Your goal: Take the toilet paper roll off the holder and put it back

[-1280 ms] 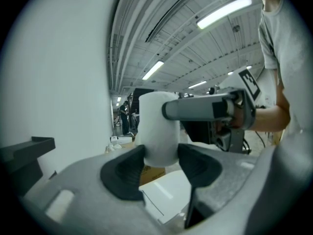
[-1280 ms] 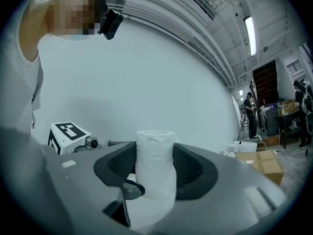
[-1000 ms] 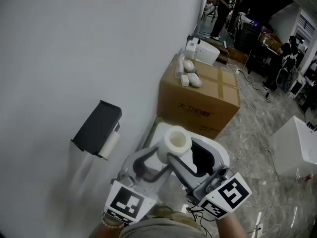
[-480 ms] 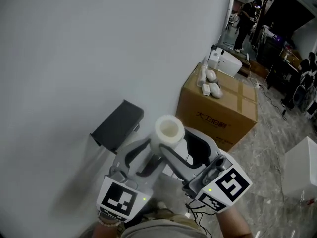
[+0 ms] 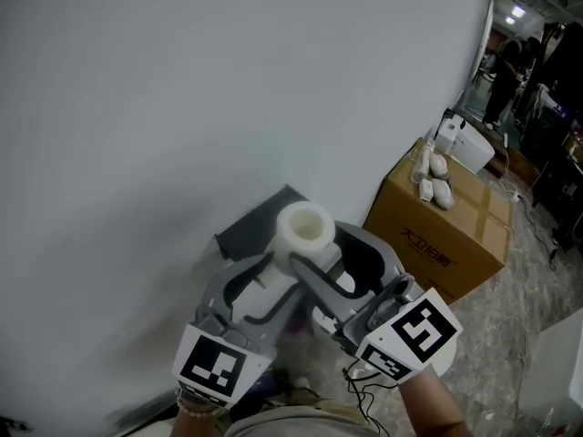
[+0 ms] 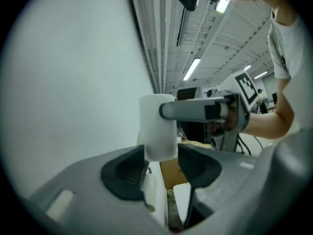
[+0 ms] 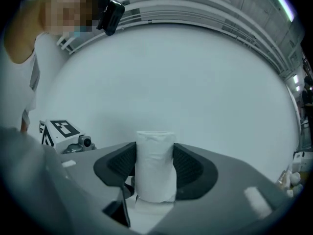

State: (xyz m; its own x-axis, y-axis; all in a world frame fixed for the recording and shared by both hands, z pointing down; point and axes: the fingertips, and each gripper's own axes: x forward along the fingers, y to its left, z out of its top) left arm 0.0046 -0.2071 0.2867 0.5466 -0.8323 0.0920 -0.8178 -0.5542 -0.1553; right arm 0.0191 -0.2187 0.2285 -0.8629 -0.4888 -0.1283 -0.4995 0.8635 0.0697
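A white toilet paper roll stands upright in front of the white wall, held up between both grippers. My right gripper is shut on it; its dark pads press the roll from both sides. My left gripper comes in from the lower left, and the roll's lower end sits between its fingertips, touching both pads. The black holder hangs on the wall just behind the roll, largely hidden by it.
A brown cardboard box with small white items on top stands against the wall to the right. A white toilet lies below the grippers. People and furniture stand far back at the right.
Both grippers have risen with the roll and moved closer to the wall. The holder now sits right behind the roll. The view has swung left, so the box has shifted to the right.
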